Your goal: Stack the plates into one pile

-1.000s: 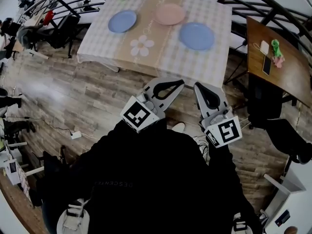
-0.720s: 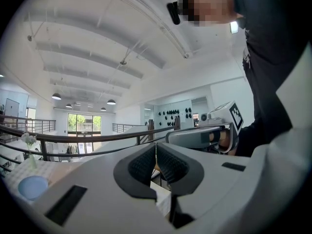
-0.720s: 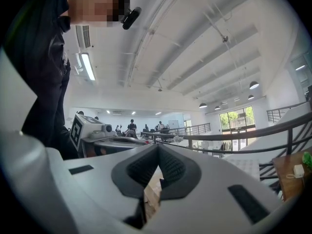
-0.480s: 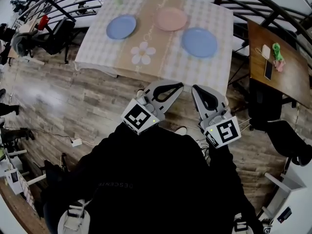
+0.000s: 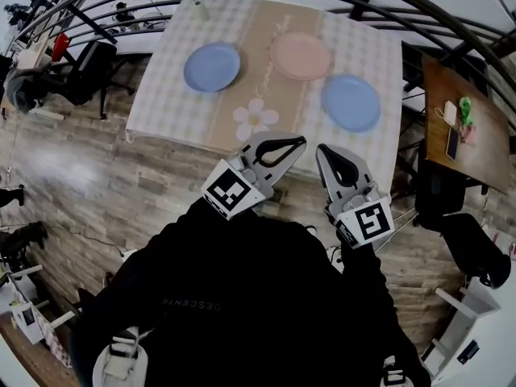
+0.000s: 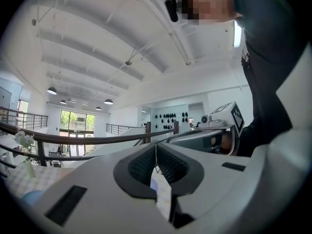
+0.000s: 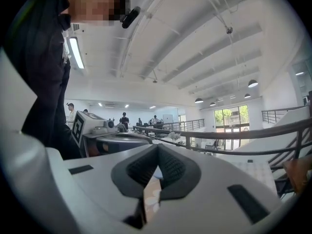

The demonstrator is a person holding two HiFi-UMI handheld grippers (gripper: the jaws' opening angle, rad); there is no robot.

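Both tools are up at chest height, short of the table (image 5: 161, 95). The left gripper (image 5: 301, 141) has its jaws pressed together with nothing between them; its own view shows the dark pads (image 6: 146, 165) meeting at one line. The right gripper (image 5: 322, 149) is closed and empty too, tips touching. On the checked cloth sit three plates, none stacked: the left blue plate (image 5: 211, 66), the pink plate (image 5: 300, 56) at the far side, and the right blue plate (image 5: 351, 102) nearest the grippers, all apart from one another. The person's dark top (image 5: 242, 297) fills the lower head view and hides the hands. In both gripper views the white gripper bodies block the tabletop; only a sliver of cloth shows through the gap under the pads.
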